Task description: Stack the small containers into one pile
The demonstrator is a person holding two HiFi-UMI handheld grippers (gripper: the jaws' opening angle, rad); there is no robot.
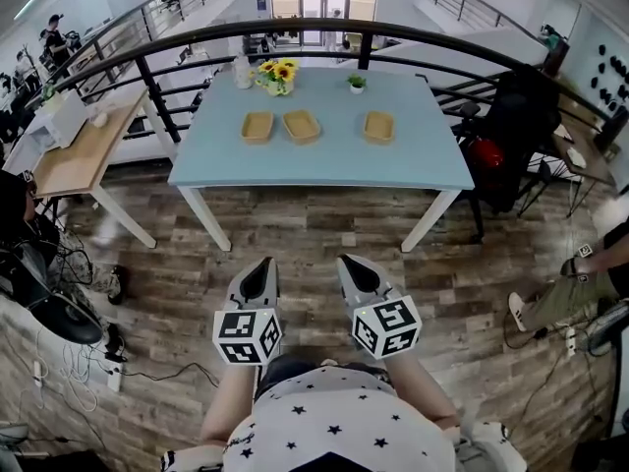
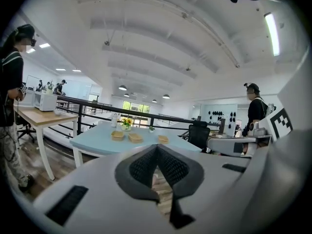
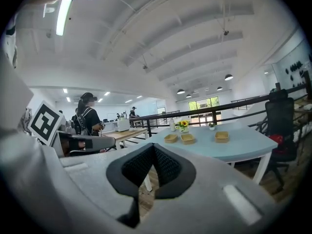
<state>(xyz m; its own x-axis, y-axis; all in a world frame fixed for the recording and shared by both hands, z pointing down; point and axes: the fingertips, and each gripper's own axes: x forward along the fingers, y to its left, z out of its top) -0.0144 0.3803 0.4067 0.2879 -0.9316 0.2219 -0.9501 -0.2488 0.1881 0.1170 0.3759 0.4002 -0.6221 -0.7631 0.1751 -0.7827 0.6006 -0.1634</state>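
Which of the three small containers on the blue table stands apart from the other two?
The right container; the left container and middle container sit close together.

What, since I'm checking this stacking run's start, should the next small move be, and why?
Probably step toward the blue table: the three small containers sit apart on it, well beyond the left gripper and right gripper, both shut, empty, and over the floor.
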